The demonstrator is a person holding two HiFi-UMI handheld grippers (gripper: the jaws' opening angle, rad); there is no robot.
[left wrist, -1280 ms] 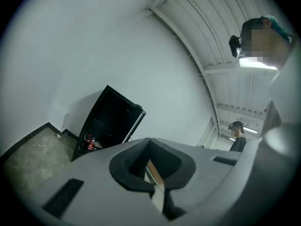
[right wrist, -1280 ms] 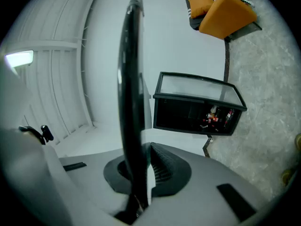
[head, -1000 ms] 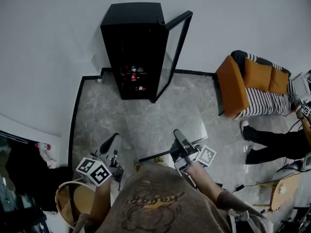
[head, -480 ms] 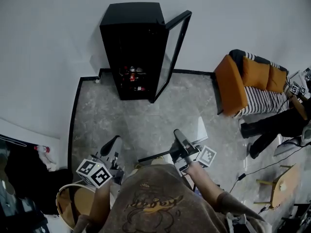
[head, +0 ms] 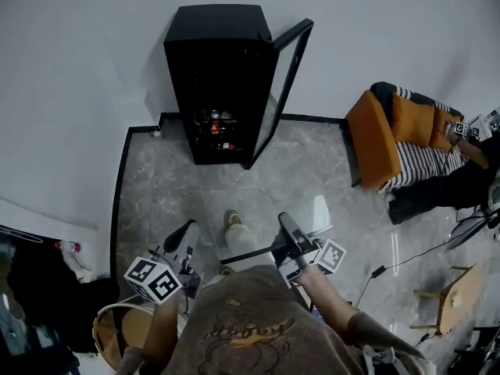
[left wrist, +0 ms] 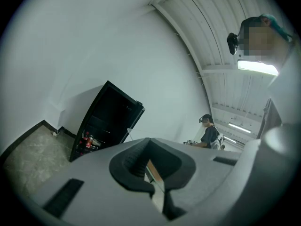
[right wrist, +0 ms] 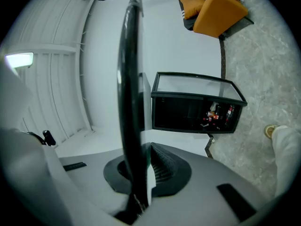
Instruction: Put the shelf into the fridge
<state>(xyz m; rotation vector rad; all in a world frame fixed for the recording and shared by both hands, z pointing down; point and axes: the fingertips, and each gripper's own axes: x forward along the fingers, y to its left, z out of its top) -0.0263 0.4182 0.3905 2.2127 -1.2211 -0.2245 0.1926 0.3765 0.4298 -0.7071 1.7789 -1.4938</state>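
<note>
Since 0.5 s ago a foot (head: 233, 220) in a light shoe has come into the head view, on the floor just ahead of the shelf (head: 248, 253); fridge (head: 215, 76) sits a touch lower in frame, otherwise little change.

Shelf is a glass pane w/ a dark edge strip, held low in front of the person's chest, well apart from the fridge. Long axis runs roughly L–R across the body, slightly tilted, dark strip nearest the person, clear pane reaching fwd toward the fridge. In the right gripper view the strip (right wrist: 129, 79) shows edge-on, rising straight up out of the jaws.

Right gripper (head: 284, 226) is clamped on the shelf at its right end; jaws pinch the dark strip (right wrist: 139, 171). Left gripper (head: 181, 233) hangs left of the shelf, not touching it; its jaws are closed down to a thin slit w/ nothing in them (left wrist: 148, 167).

Fridge stands against the wall, door (head: 283, 92) swung open to its right, bottles (head: 217, 125) on the bottom level, upper part dark. Orange sofa (head: 375, 139) is off to the right.
</note>
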